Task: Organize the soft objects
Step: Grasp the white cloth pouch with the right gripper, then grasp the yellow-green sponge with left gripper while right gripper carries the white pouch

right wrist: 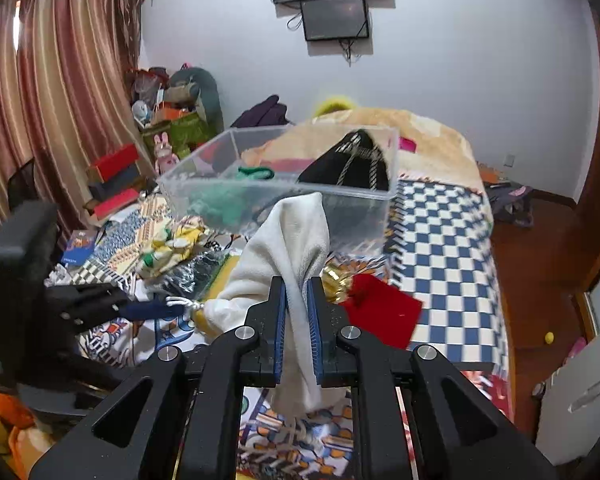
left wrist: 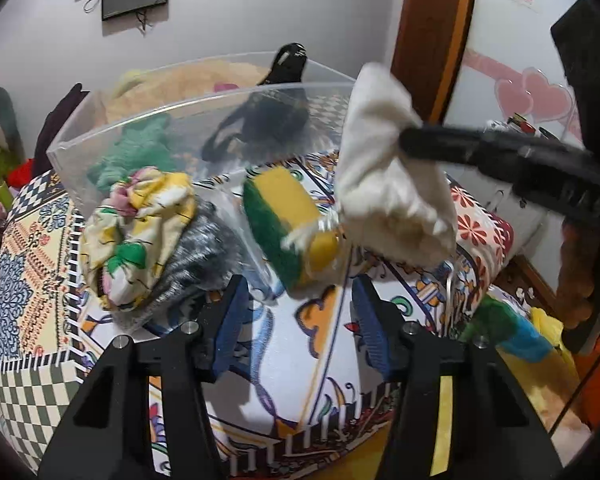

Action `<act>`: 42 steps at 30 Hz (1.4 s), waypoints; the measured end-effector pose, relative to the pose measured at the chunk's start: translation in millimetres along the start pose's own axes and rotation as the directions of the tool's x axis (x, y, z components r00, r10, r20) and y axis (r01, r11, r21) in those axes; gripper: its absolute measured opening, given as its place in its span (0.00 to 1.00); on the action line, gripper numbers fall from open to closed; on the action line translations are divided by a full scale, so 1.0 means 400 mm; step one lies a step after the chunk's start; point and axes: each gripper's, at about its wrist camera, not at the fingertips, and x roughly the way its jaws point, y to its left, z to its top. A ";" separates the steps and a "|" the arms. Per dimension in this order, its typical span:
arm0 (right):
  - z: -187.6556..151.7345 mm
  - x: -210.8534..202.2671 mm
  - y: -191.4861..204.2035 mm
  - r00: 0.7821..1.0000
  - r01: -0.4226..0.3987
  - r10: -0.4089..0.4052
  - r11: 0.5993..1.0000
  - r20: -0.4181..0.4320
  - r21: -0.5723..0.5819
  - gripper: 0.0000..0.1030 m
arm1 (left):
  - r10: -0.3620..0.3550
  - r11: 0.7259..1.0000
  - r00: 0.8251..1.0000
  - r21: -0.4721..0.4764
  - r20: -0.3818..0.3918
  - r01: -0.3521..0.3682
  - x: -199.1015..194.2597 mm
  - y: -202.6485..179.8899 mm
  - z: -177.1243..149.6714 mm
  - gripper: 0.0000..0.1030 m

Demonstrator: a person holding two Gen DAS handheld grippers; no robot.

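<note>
My right gripper [right wrist: 298, 300] is shut on a white cloth [right wrist: 284, 248] and holds it above the bed; in the left wrist view the cloth [left wrist: 388, 168] hangs from its black fingers [left wrist: 440, 142]. My left gripper [left wrist: 298, 292] is open and empty, low over the bedspread. Ahead of it lie a yellow-green sponge [left wrist: 288, 220], a floral cloth [left wrist: 140, 224] and a grey knit [left wrist: 196, 256]. A clear plastic bin [left wrist: 204, 120] behind them holds a green cloth [left wrist: 136, 152] and a black pouch [left wrist: 268, 120]. The bin also shows in the right wrist view [right wrist: 276, 184].
A red cloth [right wrist: 384, 314] lies on the checked bedspread [right wrist: 440, 248] at the right. Boxes and bags are piled by the curtain [right wrist: 172, 128]. A wooden door frame [left wrist: 432, 40] and floor lie to the right of the bed.
</note>
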 end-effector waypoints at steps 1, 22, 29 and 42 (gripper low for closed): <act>0.003 -0.013 -0.002 1.000 0.004 -0.004 1.000 0.011 0.000 0.10 | -0.003 1.000 1.000 0.007 0.004 0.003 -0.003 -0.005 -0.001 0.53; 0.081 -0.097 -0.004 0.984 0.068 -0.065 0.998 0.168 -0.014 0.10 | 0.032 0.999 0.999 -0.014 0.008 -0.032 0.034 -0.029 0.078 0.47; 0.072 -0.073 -0.020 0.988 0.063 -0.063 0.998 0.143 0.002 0.10 | 0.070 0.997 0.998 -0.019 0.000 -0.070 0.067 -0.016 0.068 0.28; 0.125 -0.082 -0.002 0.981 0.066 -0.064 0.998 0.185 -0.005 0.10 | 0.100 0.995 0.973 -0.045 0.206 -0.093 -0.114 0.044 0.138 0.28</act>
